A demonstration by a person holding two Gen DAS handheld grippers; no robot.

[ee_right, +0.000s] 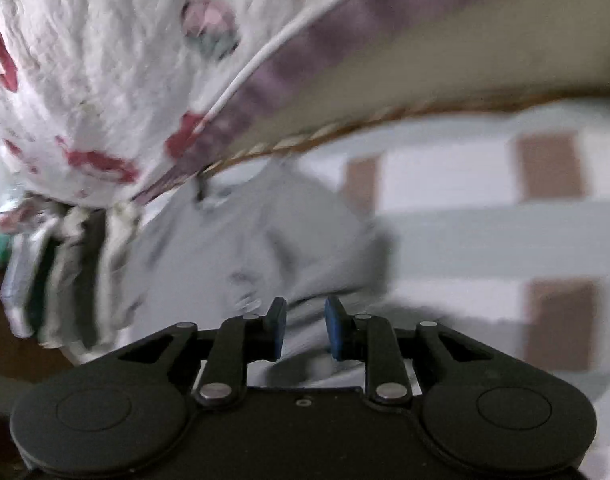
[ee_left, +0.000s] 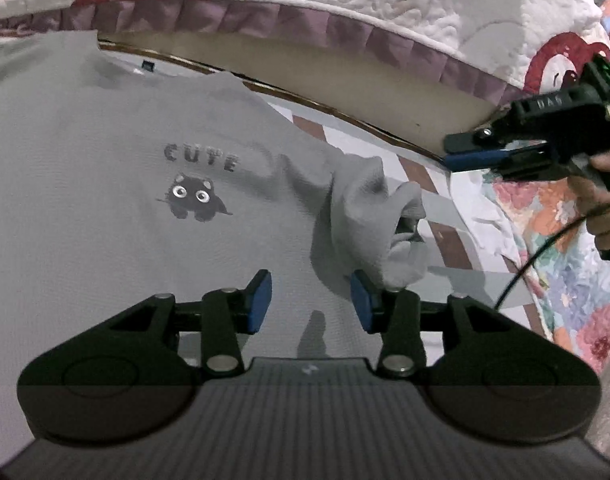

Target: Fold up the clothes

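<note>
The grey shirt (ee_left: 117, 152) lies spread on the bed (ee_left: 457, 208), print up, its right sleeve (ee_left: 369, 216) bunched in a loose heap. The left tool (ee_left: 311, 306) hangs released above the shirt's body, nothing between its pads. Farther right, the right tool (ee_right: 305, 330) is released too, above the sleeve. The cloth looks light, soft and limp; pinching the sleeve's hem seems best.
</note>
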